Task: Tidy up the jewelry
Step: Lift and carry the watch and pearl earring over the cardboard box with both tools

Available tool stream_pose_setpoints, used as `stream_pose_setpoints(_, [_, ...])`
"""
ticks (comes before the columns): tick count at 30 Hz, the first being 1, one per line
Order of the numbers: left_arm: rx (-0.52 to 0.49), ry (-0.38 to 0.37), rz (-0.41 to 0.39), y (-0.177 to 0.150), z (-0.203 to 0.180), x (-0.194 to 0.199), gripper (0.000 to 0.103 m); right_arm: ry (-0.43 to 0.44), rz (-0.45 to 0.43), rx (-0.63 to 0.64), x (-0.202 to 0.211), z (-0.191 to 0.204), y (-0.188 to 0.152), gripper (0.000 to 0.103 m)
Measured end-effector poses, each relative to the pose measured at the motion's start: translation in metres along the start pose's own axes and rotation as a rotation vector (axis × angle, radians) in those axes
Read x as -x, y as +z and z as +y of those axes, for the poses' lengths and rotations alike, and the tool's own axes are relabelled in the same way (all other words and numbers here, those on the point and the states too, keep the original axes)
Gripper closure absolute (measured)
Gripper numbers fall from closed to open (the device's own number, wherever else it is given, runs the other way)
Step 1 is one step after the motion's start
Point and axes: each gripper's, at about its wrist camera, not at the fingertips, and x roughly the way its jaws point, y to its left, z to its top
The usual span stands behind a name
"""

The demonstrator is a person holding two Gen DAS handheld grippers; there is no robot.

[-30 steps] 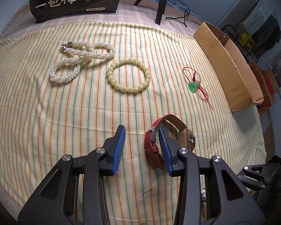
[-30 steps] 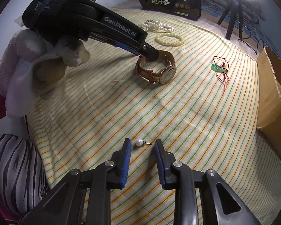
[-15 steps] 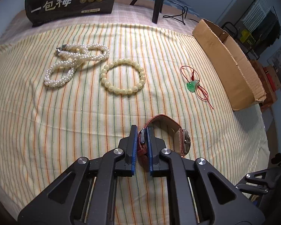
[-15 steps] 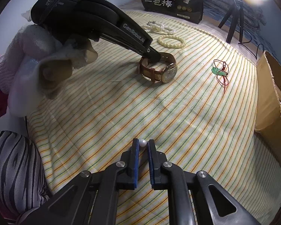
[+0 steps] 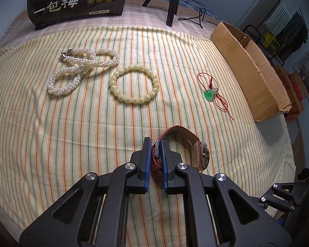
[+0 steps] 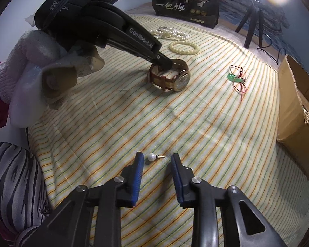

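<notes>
My left gripper [image 5: 155, 144] is shut on the red-brown strap of a wristwatch [image 5: 192, 144] that rests on the striped cloth [image 5: 72, 133]; the watch [image 6: 172, 77] and the left gripper [image 6: 163, 61] also show in the right wrist view. My right gripper [image 6: 157, 160] is open, with a pearl stud earring [image 6: 151, 156] lying on the cloth between its fingers, close to the left finger. A pearl necklace [image 5: 80, 70], a cream bead bracelet [image 5: 135, 86] and a green pendant on red cord [image 5: 211, 94] lie farther back.
An open cardboard box [image 5: 251, 72] stands along the cloth's right side. A black printed bag [image 5: 76, 0] stands at the back, with tripod legs [image 5: 173, 2] beside it. A gloved hand [image 6: 41, 72] holds the left gripper.
My left gripper closed on the watch strap and stays shut on it. My right gripper closed on the pearl earring, then opened; the earring lies on the cloth between the fingers.
</notes>
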Motion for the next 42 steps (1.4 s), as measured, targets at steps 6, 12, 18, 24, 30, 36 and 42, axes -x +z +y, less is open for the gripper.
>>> stream_pose_setpoints(6, [0.004,-0.006,0.003,0.001,0.003,0.0,0.095,0.015,0.011,-0.018,-0.006,-0.002,0.001,0.074])
stream_pose_setpoints(12, [-0.001,0.0,0.002,0.0,0.001,-0.001,0.095,0.018,0.024,-0.004,-0.013,-0.005,0.009,0.087])
stream_pose_setpoints(18, [0.004,-0.002,-0.008,0.0,0.0,0.0,0.096,0.014,0.012,-0.002,-0.008,-0.005,0.006,0.087])
stream_pose_setpoints(24, [0.0,-0.001,-0.02,-0.002,0.0,0.008,0.096,0.005,-0.013,-0.005,0.002,-0.004,0.005,0.087])
stream_pose_setpoints(30, [-0.009,0.001,-0.04,-0.001,-0.002,0.018,0.096,-0.003,-0.048,-0.028,0.017,-0.009,0.006,0.087])
stream_pose_setpoints(36, [-0.021,-0.001,-0.058,-0.002,-0.007,0.031,0.096,-0.022,-0.078,-0.053,0.031,-0.02,0.007,0.087])
stream_pose_setpoints(42, [-0.035,-0.014,-0.082,0.002,-0.017,0.044,0.096,-0.054,-0.117,-0.092,0.049,-0.037,0.004,0.088])
